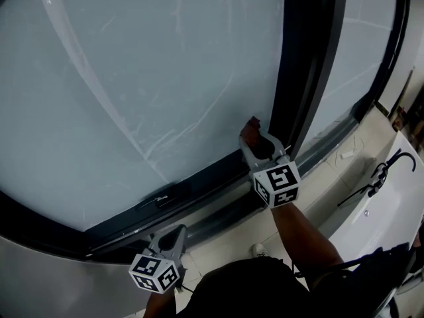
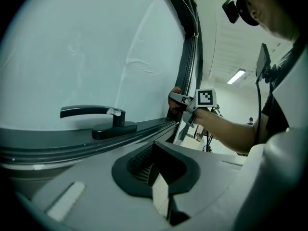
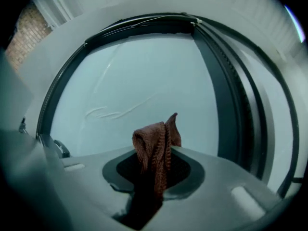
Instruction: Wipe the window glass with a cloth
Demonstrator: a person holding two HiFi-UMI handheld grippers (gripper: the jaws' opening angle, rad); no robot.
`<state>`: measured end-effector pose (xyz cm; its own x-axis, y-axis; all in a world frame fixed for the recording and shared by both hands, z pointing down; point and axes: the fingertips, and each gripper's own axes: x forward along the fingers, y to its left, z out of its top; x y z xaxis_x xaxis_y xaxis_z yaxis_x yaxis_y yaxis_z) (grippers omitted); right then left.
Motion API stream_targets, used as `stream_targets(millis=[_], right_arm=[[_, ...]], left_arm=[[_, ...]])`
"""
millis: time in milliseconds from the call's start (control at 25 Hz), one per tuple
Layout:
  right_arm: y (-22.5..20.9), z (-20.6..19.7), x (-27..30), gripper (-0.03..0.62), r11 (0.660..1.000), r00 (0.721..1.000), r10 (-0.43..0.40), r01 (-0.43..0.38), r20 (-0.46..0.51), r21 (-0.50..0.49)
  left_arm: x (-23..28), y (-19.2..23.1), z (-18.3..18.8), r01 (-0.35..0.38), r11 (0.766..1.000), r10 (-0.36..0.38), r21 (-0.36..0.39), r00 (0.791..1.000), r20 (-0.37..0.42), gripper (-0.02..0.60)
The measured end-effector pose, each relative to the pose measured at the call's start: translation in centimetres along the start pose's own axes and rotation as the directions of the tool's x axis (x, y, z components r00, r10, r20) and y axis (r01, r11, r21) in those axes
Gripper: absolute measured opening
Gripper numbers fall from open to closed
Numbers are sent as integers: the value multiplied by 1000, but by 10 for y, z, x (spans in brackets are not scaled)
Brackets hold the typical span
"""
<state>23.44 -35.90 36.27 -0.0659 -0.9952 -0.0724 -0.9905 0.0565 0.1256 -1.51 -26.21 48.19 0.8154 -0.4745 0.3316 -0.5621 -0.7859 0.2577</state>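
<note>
The big window glass (image 1: 132, 78) is filling most of the view and looking pretty streaky, with a dark frame (image 1: 311, 65) running around it. The right hand-held gripper (image 1: 257, 136) is clamping a brown cloth (image 3: 156, 143) at the pane's bottom right corner, by the frame upright. The left hand-held gripper (image 1: 173, 236) is hanging lower, jaws pressed together on nothing, near the window handle (image 2: 91, 112).

My right gripper (image 3: 156, 173) has its jaws closed on a brown ribbed cloth (image 3: 154, 146), which stands up in a bunched fold with one pointed corner on top. Behind it is a large pane of pale glass (image 3: 144, 76) with faint streaks (image 3: 110, 113). A dark frame (image 3: 226, 105) runs down the right. A dark handle (image 3: 60, 148) sits low left.
</note>
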Motion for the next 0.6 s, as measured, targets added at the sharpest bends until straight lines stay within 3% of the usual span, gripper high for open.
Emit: stream_targets(millis=[240,600], right_arm=[[-78,16,10,77,991,991,-132,132,27,-24],[-98,29,28,77,990,987,-142,142,73,3]], left_arm=[[10,-11,-8,-18,1000,18,-8,1000,-24,17],[16,-15,-10,-49,997,49,-62,999,-17,17]])
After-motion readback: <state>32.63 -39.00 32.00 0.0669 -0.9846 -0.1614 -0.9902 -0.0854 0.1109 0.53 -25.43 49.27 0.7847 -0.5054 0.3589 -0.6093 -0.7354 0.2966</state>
